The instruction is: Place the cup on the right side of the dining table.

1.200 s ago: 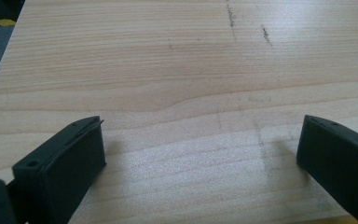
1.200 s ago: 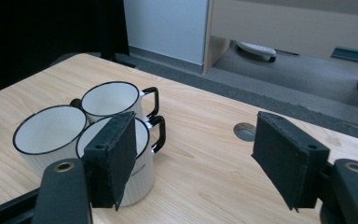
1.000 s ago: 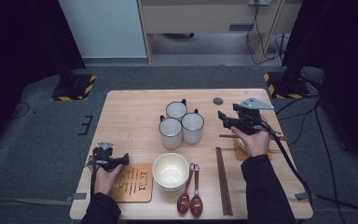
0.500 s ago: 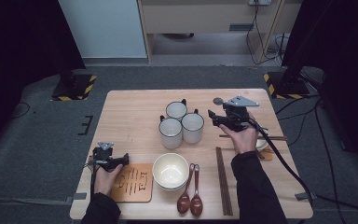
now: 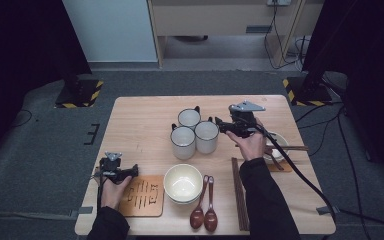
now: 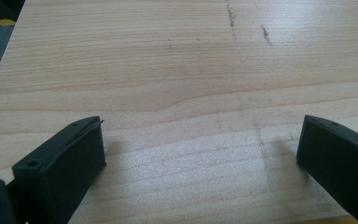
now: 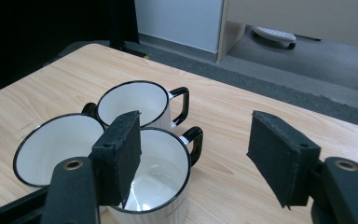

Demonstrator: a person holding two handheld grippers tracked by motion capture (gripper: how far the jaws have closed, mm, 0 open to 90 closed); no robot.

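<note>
Since a second ago my right claw [image 5: 219, 123] has slid leftward across the counter [image 5: 140, 125] toward the 3 white mugs, and it now sits just beside the nearest mug [image 5: 206, 136], not touching it. Its jaws stand apart with nothing between them; in the right gripper view that mug [image 7: 156, 179] lies below and behind the left jaw, its black handle pointing into the gap. The other 2 mugs, one at the back [image 5: 189, 118] and one at the left [image 5: 183, 142], stand close around it, rims almost touching. My left claw [image 5: 132, 170] has not moved: it rests low at the counter's near left edge, jaws wide over bare wood, beside the wooden coaster [image 5: 142, 195].

The counter is pale wood. On it sit a cream bowl [image 5: 183, 183], 2 brown spoons [image 5: 204, 215] and dark chopsticks [image 5: 240, 195]. Around it lies grey carpet, with dark stands on yellow-striped bases
</note>
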